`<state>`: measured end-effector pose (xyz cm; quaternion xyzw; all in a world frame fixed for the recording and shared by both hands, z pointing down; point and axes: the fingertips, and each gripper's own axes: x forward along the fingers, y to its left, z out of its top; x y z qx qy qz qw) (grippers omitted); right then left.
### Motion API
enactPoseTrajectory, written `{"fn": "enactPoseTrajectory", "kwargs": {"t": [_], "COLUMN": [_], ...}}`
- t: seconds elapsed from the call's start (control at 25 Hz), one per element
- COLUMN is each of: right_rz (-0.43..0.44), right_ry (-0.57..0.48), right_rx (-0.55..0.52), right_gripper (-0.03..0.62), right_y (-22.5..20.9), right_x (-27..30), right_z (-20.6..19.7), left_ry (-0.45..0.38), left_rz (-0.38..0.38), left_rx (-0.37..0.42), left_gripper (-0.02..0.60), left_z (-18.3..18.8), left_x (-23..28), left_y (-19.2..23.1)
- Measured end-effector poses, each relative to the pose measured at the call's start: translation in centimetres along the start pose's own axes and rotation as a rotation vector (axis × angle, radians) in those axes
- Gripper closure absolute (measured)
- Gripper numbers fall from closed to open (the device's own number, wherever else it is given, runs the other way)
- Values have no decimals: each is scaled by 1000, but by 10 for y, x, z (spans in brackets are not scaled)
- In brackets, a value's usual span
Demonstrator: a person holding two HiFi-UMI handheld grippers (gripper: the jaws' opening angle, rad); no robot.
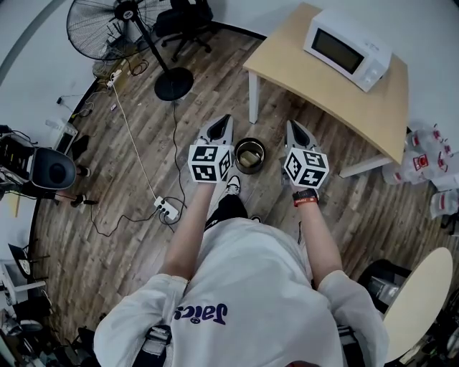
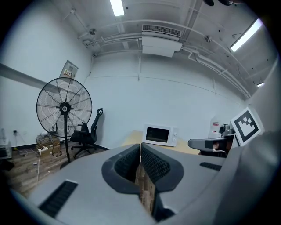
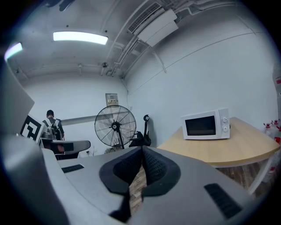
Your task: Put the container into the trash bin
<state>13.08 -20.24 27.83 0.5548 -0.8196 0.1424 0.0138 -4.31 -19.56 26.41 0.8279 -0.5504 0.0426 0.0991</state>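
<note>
A small round trash bin stands on the wooden floor in the head view, right between my two grippers. My left gripper is held just left of it and my right gripper just right of it, both pointing away from me. In the left gripper view the left gripper has its ribbed pads together with nothing between them. The right gripper is shut and empty in the same way. No container shows in any view.
A white microwave sits on a light wooden table ahead to the right. A standing fan and an office chair are ahead to the left. A power strip with cables lies on the floor at my left.
</note>
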Motion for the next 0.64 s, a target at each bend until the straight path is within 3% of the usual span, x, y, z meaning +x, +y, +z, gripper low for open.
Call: {"fn": "enactPoseTrajectory", "kwargs": {"t": [0.4,0.64], "right_rz": [-5,-17], "right_ry": [42,106], "right_rx": [16,60], "right_gripper": [579,579], "right_y": [-20,-54], "right_x": [47,112], "right_z": [-15,-51], "left_ry": [77,208], "left_rz": [-28,-69], "left_rx": [-8,-76], "left_gripper": [557,557], "left_z": [-26,-84], "left_x": [50,126], "left_y": [13,42]}}
